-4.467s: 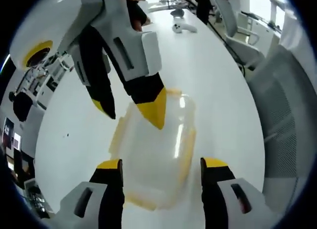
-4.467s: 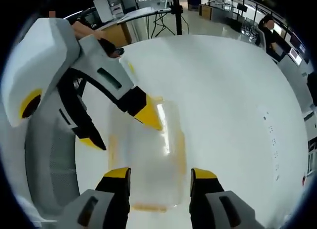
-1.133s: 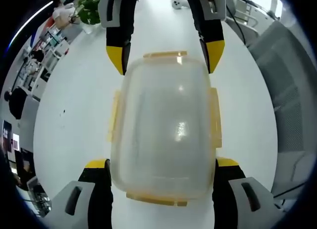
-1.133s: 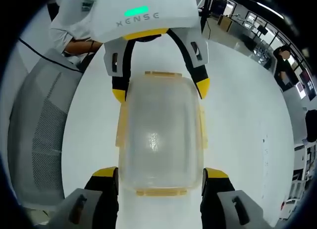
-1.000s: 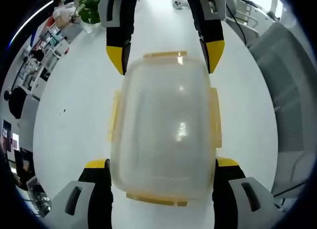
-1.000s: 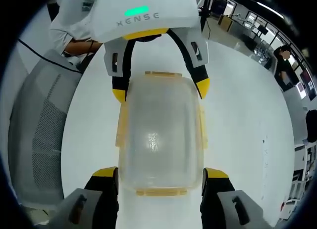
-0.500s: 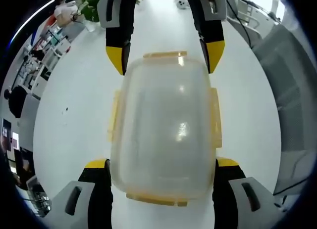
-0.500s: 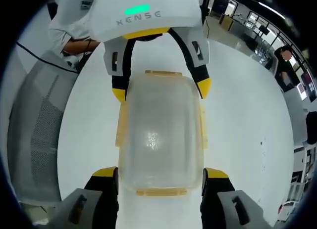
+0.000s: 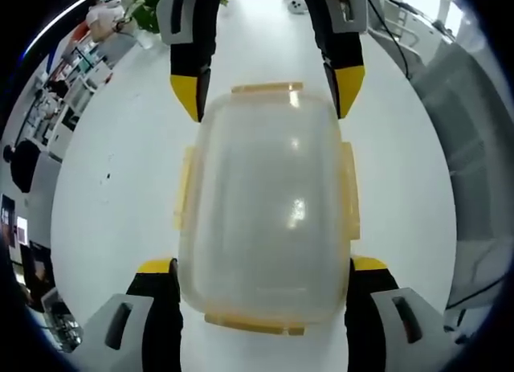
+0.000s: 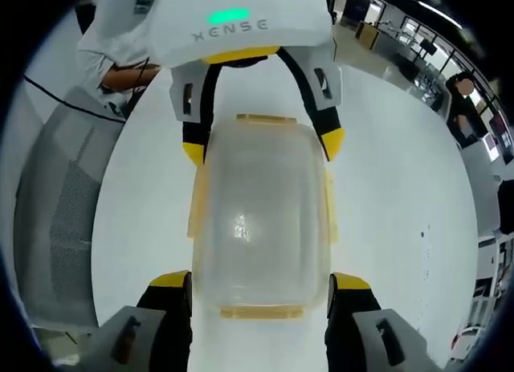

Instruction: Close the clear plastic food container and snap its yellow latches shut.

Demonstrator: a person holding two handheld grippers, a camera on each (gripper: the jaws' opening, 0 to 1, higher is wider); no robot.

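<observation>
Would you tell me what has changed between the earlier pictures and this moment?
About four seconds ago the two grippers met at an angle over the container, one yellow tip resting on its lid. Now the left gripper and the right gripper face each other from opposite short ends, jaws straddling the corners. Over the last second nothing visibly moved. The yellow latches stick outward, and the container sits on the white table.

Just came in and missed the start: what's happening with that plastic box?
A person holds two grippers facing each other over a clear container on a white table. The left gripper straddles one end, the right gripper the other, jaws open on either side of it. The lid is on; the yellow latches still stick out along the edges, apparently not snapped down.
</observation>
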